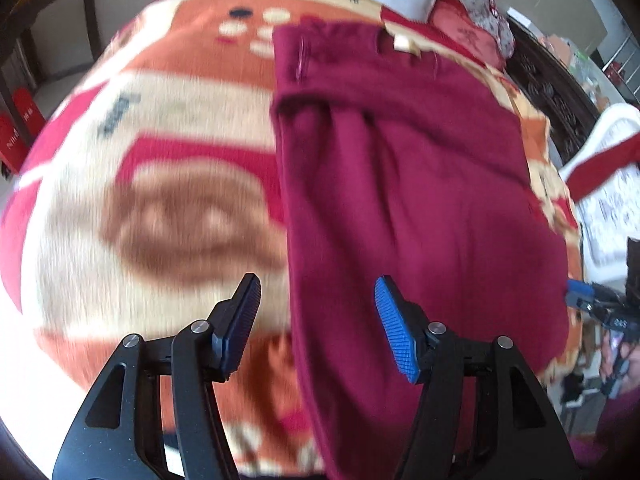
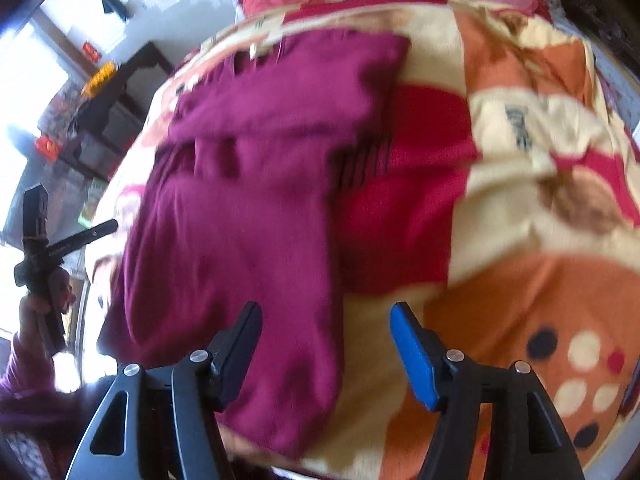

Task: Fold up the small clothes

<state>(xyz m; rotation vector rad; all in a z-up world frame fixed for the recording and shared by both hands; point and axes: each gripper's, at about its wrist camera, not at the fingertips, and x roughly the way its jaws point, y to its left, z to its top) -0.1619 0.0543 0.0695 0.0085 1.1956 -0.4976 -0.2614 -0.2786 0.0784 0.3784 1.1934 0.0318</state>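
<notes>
Both pairs of jaws are standing spread with nothing pinched between them. The patterned blanket [image 1: 168, 184] is covering the bed, and the maroon garment [image 1: 408, 208] is lying folded on it, stretching from near to far. The left gripper [image 1: 316, 308] is hovering over the garment's left edge, tilted downward; the right gripper [image 2: 326, 336] is hanging over its right edge. A hand [image 2: 34, 312] at the far left is gripping the other tool's handle.

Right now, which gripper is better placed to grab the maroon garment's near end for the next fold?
Roughly even, slight edge to the left gripper: its open jaws straddle the maroon garment's long edge. The right gripper, also open, has cloth mainly under one finger, blanket under the other.
</notes>
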